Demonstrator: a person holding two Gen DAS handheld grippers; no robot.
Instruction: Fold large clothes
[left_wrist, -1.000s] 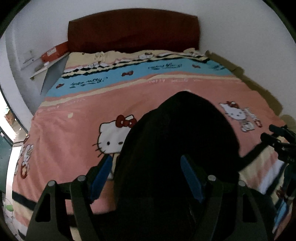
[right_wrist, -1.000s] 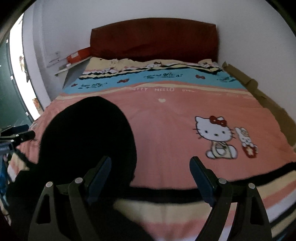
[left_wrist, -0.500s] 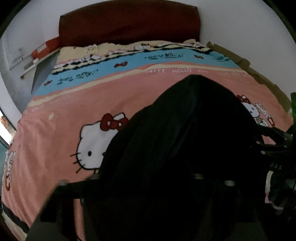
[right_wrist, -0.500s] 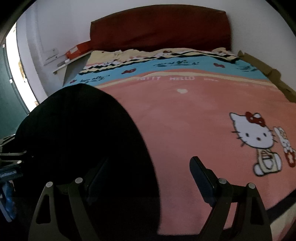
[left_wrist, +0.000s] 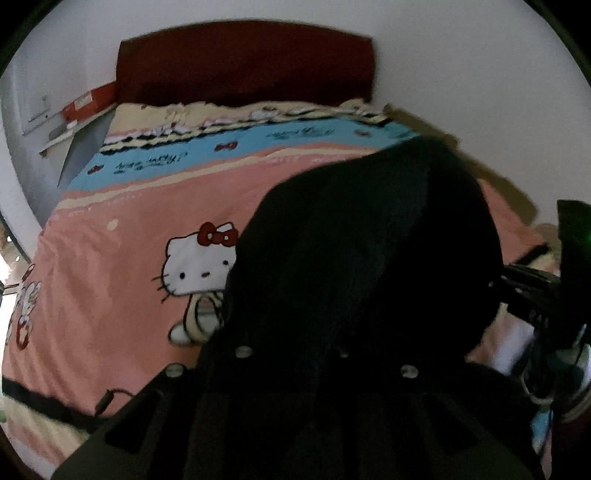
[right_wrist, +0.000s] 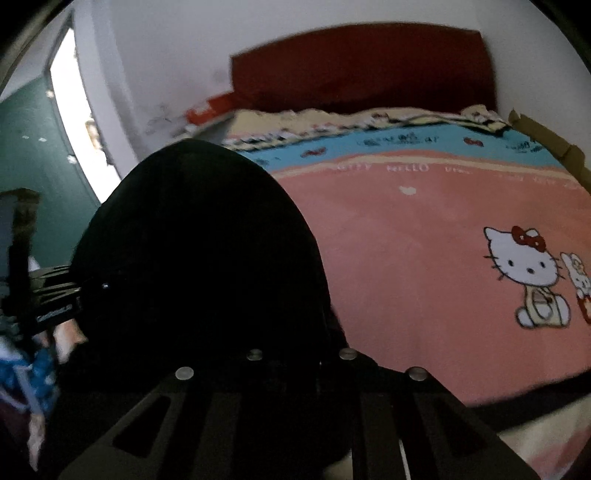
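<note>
Black garment (left_wrist: 369, 258) on a pink cover (left_wrist: 110, 295) with white cartoon cats, blue band; dark red headboard (left_wrist: 243, 62).

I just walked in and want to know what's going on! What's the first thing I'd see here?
A big black garment fills the middle, bunched up over the near end of the bed. Under it lies a bright pink bedcover with a white cartoon cat in a red bow, and a dark red headboard stands against the far wall. Both grippers, left and right, have just closed, and black cloth covers their tips.
</note>
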